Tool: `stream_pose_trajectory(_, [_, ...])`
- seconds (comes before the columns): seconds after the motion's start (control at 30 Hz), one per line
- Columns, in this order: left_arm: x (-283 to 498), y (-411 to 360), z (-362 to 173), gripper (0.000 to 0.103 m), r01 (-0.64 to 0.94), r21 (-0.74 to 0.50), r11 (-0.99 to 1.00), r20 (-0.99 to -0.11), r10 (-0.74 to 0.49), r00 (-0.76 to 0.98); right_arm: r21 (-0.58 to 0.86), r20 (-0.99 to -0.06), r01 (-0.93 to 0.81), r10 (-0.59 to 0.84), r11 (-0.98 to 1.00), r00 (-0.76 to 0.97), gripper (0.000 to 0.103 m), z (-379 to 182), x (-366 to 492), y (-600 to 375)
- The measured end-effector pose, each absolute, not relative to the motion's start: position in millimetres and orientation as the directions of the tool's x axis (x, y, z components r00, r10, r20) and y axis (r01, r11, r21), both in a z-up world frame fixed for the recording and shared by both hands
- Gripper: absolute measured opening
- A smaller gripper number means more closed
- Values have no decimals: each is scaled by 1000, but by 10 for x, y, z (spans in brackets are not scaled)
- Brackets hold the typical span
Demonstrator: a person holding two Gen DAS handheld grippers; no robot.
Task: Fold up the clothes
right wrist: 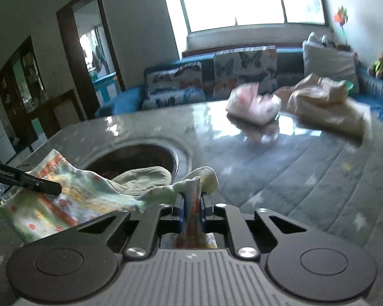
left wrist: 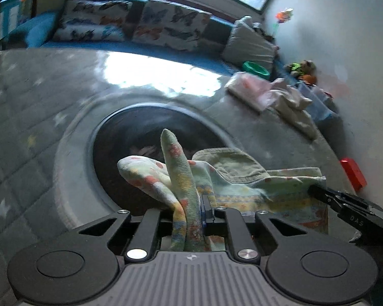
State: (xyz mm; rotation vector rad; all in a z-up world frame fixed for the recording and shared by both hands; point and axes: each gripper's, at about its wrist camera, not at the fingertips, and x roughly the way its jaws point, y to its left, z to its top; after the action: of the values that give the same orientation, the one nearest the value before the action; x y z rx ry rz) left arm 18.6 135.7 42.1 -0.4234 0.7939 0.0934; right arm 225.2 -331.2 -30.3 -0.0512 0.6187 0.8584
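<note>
Both grippers hold the same item, a small patterned garment (left wrist: pixel 255 183) in pale green with orange and yellow print and an olive lining or collar showing at its middle.

Left gripper (left wrist: pixel 191 211): jaws clenched on a bunched edge of the garment, a fold of which stands upright just ahead of the jaws. Right gripper (right wrist: pixel 191 204): jaws clenched likewise on another bunched edge. Each gripper appears in the other's view, at the far side of the cloth, which hangs slack between the two holds.

Location: the garment is at the near edge of the desk (right wrist: pixel 306 178), which carries a grey quilted, star-printed cover under a glossy sheet. It lies partly over a round dark opening (left wrist: pixel 140 137) sunk in the desk near that edge. Whether its lower part rests on the surface cannot be determined.

Judgement: gripping two separate edges lets the operator spread the cloth flat prior to a fold. Folding of this piece appears barely begun.

Other items: a pink folded piece (right wrist: pixel 252 107) and a cream cloth heap (right wrist: pixel 326 104) lie toward the far right corner of the desk, well apart from the work, probably kept clear of the folding area. A blue sofa (right wrist: pixel 130 99) with butterfly cushions (right wrist: pixel 245 68) stands beyond the far edge.

Risk: the slack cloth could sag into the opening.
</note>
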Motion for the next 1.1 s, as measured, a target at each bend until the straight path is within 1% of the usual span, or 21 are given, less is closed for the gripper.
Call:
stream_pose_trajectory(0.3, [651, 831, 701, 12, -86, -311, 947, -657, -148, 739, 102, -463, -648, 612, 755, 641, 10, 159, 2304, -3809])
stream_pose_trajectory(0.53, [995, 470, 758, 13, -15, -298, 954, -651, -192, 734, 54, -440, -584, 544, 810, 714, 10, 327, 2383, -4157])
stream_pose_trajectory(0.8, [1251, 196, 727, 13, 21, -276, 961, -669, -208, 714, 34, -442, -539, 496, 842, 747, 10, 349, 2495, -4350])
stream_pose_trajectory(1.1, [1420, 94, 552, 13, 27, -258, 966, -705, -207, 679, 42, -470, -507, 465, 861, 750, 10, 168, 2608, -4455])
